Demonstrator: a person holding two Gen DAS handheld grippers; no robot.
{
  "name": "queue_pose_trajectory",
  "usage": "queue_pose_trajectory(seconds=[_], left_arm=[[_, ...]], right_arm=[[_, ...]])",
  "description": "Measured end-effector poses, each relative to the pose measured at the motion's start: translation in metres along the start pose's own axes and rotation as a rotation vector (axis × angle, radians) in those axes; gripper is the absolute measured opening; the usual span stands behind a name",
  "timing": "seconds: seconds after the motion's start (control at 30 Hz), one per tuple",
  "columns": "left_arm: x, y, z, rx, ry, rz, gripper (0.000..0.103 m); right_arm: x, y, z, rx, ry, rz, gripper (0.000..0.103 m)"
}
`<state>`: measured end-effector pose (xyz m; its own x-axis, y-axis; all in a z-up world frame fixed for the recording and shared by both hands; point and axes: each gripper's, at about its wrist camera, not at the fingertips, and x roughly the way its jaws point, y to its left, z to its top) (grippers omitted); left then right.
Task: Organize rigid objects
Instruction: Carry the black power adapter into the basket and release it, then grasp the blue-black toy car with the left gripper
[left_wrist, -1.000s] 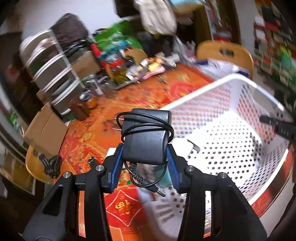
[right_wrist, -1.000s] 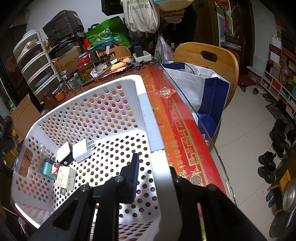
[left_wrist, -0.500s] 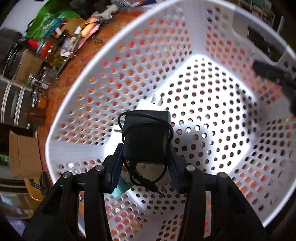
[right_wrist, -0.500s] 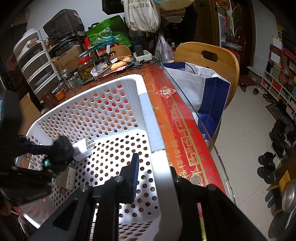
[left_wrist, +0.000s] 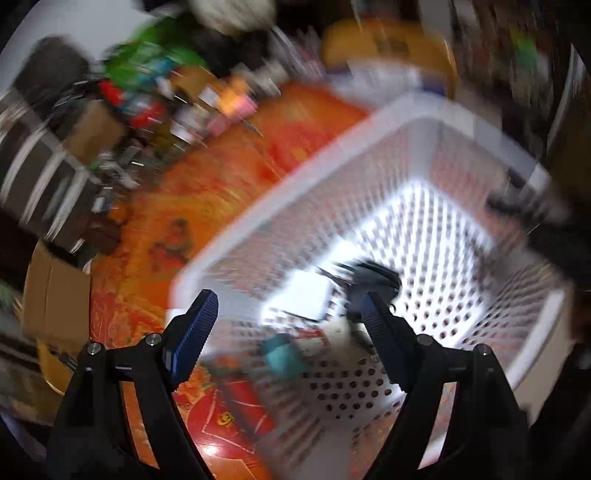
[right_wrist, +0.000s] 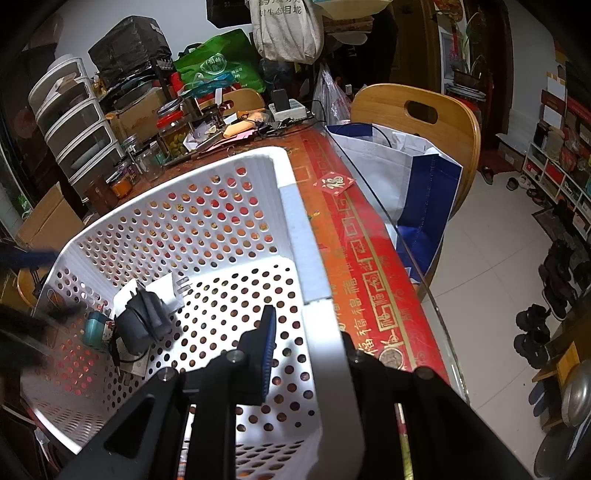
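Cluttered dining table (right_wrist: 373, 258) under an orange-red cloth, with jars (right_wrist: 173, 133), a drawer tower (right_wrist: 74, 118) and a wooden chair (right_wrist: 417, 110) behind. My left gripper (left_wrist: 288, 314) is spread wide with nothing between its fingers, above the white perforated basket (right_wrist: 295, 221); that view is motion-blurred. The black power adapter (right_wrist: 142, 321) with its wrapped cord lies on the basket floor, touching a white plug (right_wrist: 166, 291) and beside a teal item (right_wrist: 94, 326). My right gripper (right_wrist: 306, 332) clamps the basket's near rim.

White perforated basket (right_wrist: 295, 229) – black adapter (right_wrist: 142, 319); red-gold tablecloth (right_wrist: 369, 266).
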<state>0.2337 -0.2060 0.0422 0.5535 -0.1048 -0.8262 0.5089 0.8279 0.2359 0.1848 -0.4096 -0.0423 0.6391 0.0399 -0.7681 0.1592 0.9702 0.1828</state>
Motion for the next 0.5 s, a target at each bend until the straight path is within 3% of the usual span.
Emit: queue_pose_trajectory(seconds=[0.03, 0.07, 0.13, 0.17, 0.27, 0.37, 0.5], left_arm=[[-0.018, 0.026, -0.01, -0.06, -0.06, -0.009, 0.091], [-0.03, 0.051, -0.022, -0.114, -0.104, 0.008, 0.103], [-0.034, 0.097, -0.047, -0.217, -0.137, 0.081, 0.103], [-0.022, 0.126, -0.06, -0.29, -0.103, 0.118, 0.103], [0.031, 0.187, -0.093, -0.46, 0.008, 0.129, 0.103], [0.09, 0.232, -0.12, -0.566, 0.106, 0.152, 0.102], [0.151, 0.258, -0.14, -0.656, 0.197, 0.107, 0.086]], right_arm=[[0.0, 0.0, 0.0, 0.0, 0.0, -0.001, 0.02], [0.0, 0.0, 0.0, 0.0, 0.0, -0.001, 0.02], [0.0, 0.0, 0.0, -0.001, 0.001, -0.002, 0.02], [0.0, 0.0, 0.0, -0.001, 0.001, -0.003, 0.02], [0.0, 0.001, 0.0, -0.004, 0.002, -0.003, 0.02], [0.0, 0.001, 0.0, -0.004, 0.003, -0.004, 0.02], [0.0, 0.0, 0.001, -0.001, 0.007, -0.005, 0.02]])
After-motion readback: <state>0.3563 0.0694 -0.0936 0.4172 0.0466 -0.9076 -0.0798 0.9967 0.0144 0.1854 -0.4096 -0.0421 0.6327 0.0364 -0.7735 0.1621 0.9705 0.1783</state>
